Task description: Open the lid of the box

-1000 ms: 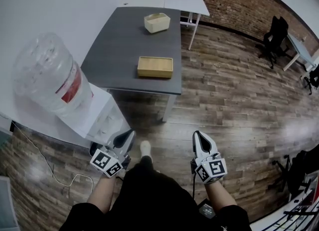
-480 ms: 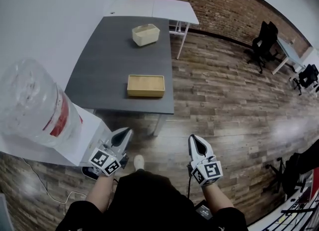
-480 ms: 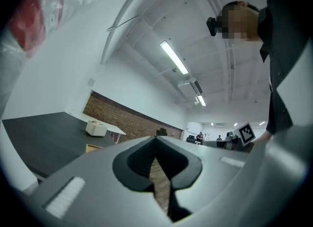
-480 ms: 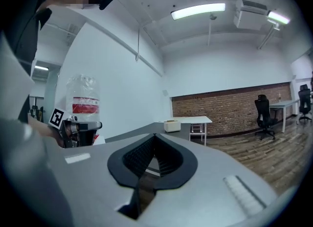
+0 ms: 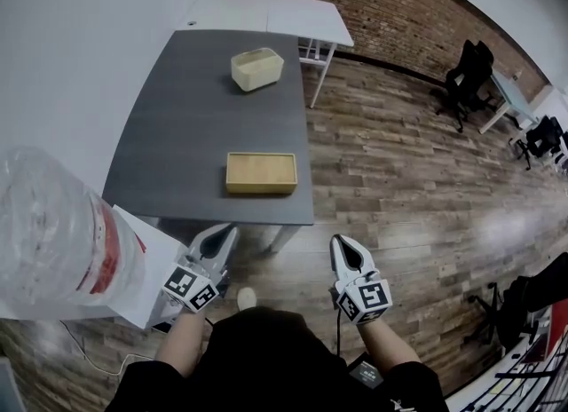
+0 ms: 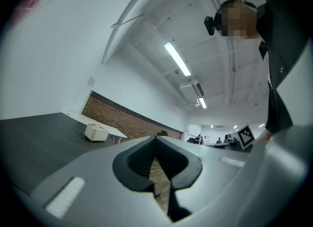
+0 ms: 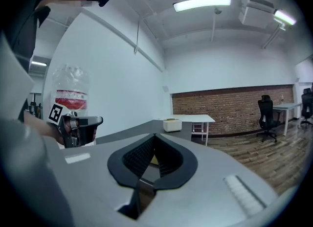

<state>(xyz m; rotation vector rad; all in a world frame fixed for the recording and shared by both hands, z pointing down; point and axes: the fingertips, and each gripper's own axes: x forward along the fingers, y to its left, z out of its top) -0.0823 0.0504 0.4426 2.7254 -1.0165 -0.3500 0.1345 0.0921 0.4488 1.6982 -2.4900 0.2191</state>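
A flat wooden box (image 5: pixel 260 173) with its lid down lies near the front edge of the dark grey table (image 5: pixel 191 126). A cream box (image 5: pixel 256 69) stands further back on it, and shows small in the left gripper view (image 6: pixel 96 132) and in the right gripper view (image 7: pixel 171 124). My left gripper (image 5: pixel 223 233) is shut and empty, just short of the table's near edge. My right gripper (image 5: pixel 342 243) is also shut and empty, over the floor to the right of the table leg. Both point toward the table.
A water dispenser with a large clear bottle (image 5: pixel 55 240) stands close on my left, beside the left gripper. A white table (image 5: pixel 266 12) stands behind the grey one. Office chairs (image 5: pixel 465 82) and desks are far right on the wooden floor (image 5: pixel 417 179).
Both grippers and the head have moved forward toward the grey table. The wooden box now lies nearer, and the water bottle has slid down to the lower left.
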